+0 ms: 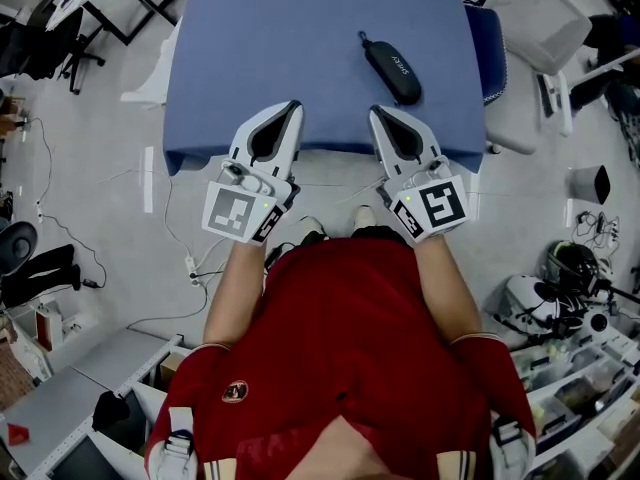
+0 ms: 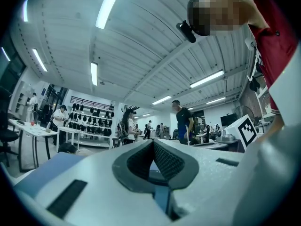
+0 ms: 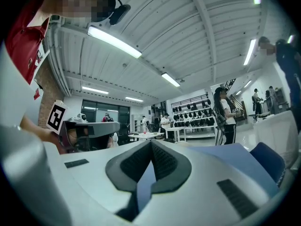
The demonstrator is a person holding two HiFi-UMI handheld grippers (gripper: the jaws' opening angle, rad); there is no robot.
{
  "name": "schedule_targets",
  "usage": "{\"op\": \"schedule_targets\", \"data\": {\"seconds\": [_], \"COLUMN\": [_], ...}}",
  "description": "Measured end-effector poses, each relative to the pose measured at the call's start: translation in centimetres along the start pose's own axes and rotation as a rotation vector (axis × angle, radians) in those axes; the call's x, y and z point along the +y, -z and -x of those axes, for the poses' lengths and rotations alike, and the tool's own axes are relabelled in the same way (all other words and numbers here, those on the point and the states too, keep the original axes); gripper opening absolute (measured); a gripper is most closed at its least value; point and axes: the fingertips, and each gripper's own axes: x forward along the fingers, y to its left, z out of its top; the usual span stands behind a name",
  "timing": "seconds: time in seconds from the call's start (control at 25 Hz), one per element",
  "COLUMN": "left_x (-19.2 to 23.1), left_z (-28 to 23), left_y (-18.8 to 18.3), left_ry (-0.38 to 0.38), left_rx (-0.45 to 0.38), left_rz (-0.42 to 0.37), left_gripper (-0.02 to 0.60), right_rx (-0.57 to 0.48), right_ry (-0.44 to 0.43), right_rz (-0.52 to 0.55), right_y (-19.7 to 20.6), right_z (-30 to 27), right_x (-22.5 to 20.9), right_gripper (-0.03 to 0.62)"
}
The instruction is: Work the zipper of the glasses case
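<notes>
The black glasses case (image 1: 390, 68) lies zipped shut on the blue table (image 1: 300, 38), right of centre and slanted, with its pull cord at the far end. My left gripper (image 1: 292, 106) rests at the table's near edge, shut and empty, well to the left of the case. Just short of the case and slightly to its left, my right gripper (image 1: 378, 112) also sits at the near edge, shut and empty. In the left gripper view the left gripper (image 2: 152, 143) has its tips together, as does the right gripper (image 3: 150, 143) in its own view. Neither gripper view shows the case.
A white chair (image 1: 540, 13) and a blue seat (image 1: 487, 43) stand at the table's right side. A black frame (image 1: 120, 8) stands at the upper left. Cables and gear (image 1: 570, 278) litter the floor. People and tables fill the room behind in both gripper views.
</notes>
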Motion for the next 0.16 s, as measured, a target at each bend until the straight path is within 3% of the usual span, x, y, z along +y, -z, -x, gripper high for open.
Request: {"op": "schedule_targets", "data": {"seconds": [0.16], "left_x": [0.16], "left_z": [0.17], "left_y": [-0.01], "left_ry": [-0.001], "left_rx": [-0.002], "left_rz": [0.004], "left_gripper": [0.007], "right_rx": [0.004], "right_ry": [0.004], "right_rz": [0.003], "right_y": [-0.01], "right_z": [-0.05], "right_x": [0.07], "right_gripper": [-0.002]}}
